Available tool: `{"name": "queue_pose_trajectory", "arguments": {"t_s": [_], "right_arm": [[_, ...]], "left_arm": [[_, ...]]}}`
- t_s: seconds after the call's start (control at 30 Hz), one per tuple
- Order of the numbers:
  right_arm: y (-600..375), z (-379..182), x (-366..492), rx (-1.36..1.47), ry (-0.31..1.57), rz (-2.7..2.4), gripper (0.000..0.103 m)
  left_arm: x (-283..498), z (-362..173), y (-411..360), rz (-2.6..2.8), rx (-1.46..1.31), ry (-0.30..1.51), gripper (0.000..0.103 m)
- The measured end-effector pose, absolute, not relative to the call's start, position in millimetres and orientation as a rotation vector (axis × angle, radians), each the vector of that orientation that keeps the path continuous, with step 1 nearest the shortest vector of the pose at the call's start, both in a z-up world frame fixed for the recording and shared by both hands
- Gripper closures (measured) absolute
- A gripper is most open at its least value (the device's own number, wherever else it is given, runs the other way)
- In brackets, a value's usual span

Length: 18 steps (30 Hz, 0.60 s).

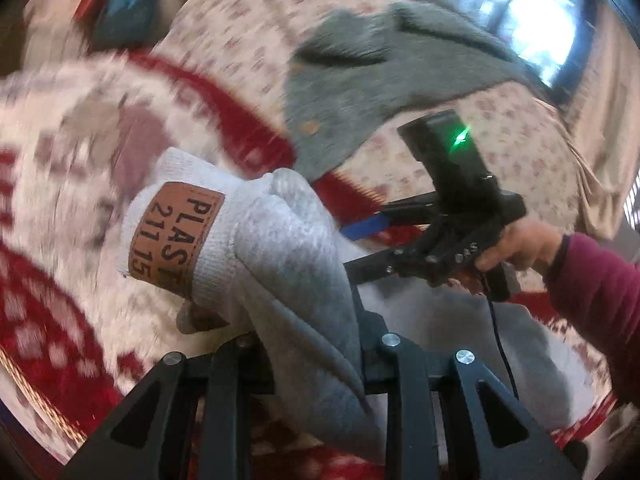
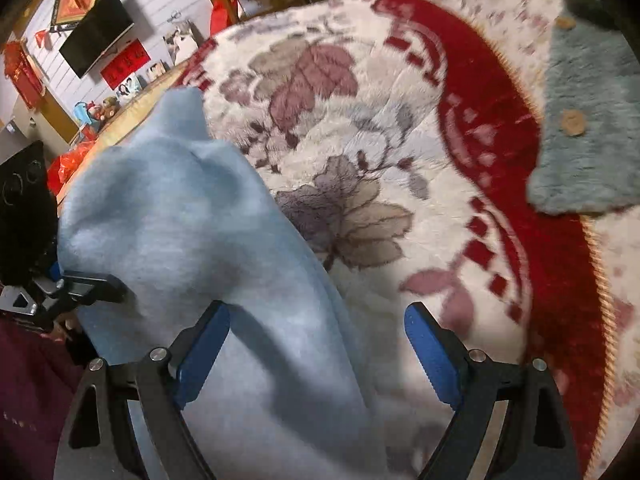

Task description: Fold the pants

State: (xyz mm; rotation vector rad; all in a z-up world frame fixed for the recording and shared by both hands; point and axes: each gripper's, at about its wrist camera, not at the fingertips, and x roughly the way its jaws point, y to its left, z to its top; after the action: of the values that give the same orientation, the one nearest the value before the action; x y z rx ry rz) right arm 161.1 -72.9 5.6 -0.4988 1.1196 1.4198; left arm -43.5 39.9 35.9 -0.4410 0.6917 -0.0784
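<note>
Nearest in the left wrist view, the left gripper point(image 1: 310, 344) has its fingers clamped on a bunched fold of the pants point(image 1: 280, 264), light grey fleece lifted off the bed. The cloth rises from between the fingers and leans up and to the left, so its ribbed waistband point(image 1: 192, 216) is the farthest part, with a brown leather patch point(image 1: 176, 236) printed "PLAS" and "211 15" turned toward the camera. The rest of the pants trails down toward the near right and spreads pale over the blanket point(image 1: 68, 184).

In the right wrist view, the right gripper point(image 2: 316, 348) stands with its blue-padded fingers point(image 2: 430, 352) wide apart. The pants point(image 2: 188, 240) drape across its left finger and run from near to far-left as one long heap; the right finger is clear of the cloth. I cannot tell whether the cloth touches the left pad or only hangs in front of it.

Beyond, the white and red flowered blanket point(image 2: 360, 128) covers the bed. A grey-green fluffy garment point(image 2: 588, 128) with round buttons lies at its far right edge, well apart from the pants. Far left, a dark television point(image 2: 96, 40) hangs on a pale wall among red decorations.
</note>
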Motion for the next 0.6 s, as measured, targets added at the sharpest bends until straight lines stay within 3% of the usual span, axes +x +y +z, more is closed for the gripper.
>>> {"name": "queue_pose_trajectory", "arguments": {"t_s": [0.03,0.1,0.13,0.17,0.37,0.43,0.5,0.6], "right_arm": [[-65,-1,161,-0.501,1.153,1.434,0.011],[-50,-10,155,-0.527,1.194,1.476,0.011],[-45,-12,152,-0.556,1.185,1.482,0.011],[-39,-15,150,-0.58,1.182,1.489,0.011],[-25,-25,131,-0.599,1.176,1.544,0.019],[-29,-21,131,-0.584,1.175,1.547,0.029],[-36,-14,133,-0.571,1.172,1.543,0.047],[-39,1,128,-0.608,1.126,1.533,0.06]], "left_arm": [[-43,30,45,-0.07,-0.465,0.709,0.075],[-44,18,54,-0.042,-0.504,0.74,0.058],[-45,9,58,-0.042,-0.536,0.756,0.039],[-45,4,62,-0.066,-0.578,0.755,0.033],[-46,-5,57,-0.085,-0.594,0.775,0.018],[-45,-12,58,-0.093,-0.613,0.796,0.017],[-46,-18,62,-0.098,-0.636,0.787,0.017],[-41,-22,61,-0.1,-0.636,0.77,0.013]]}}
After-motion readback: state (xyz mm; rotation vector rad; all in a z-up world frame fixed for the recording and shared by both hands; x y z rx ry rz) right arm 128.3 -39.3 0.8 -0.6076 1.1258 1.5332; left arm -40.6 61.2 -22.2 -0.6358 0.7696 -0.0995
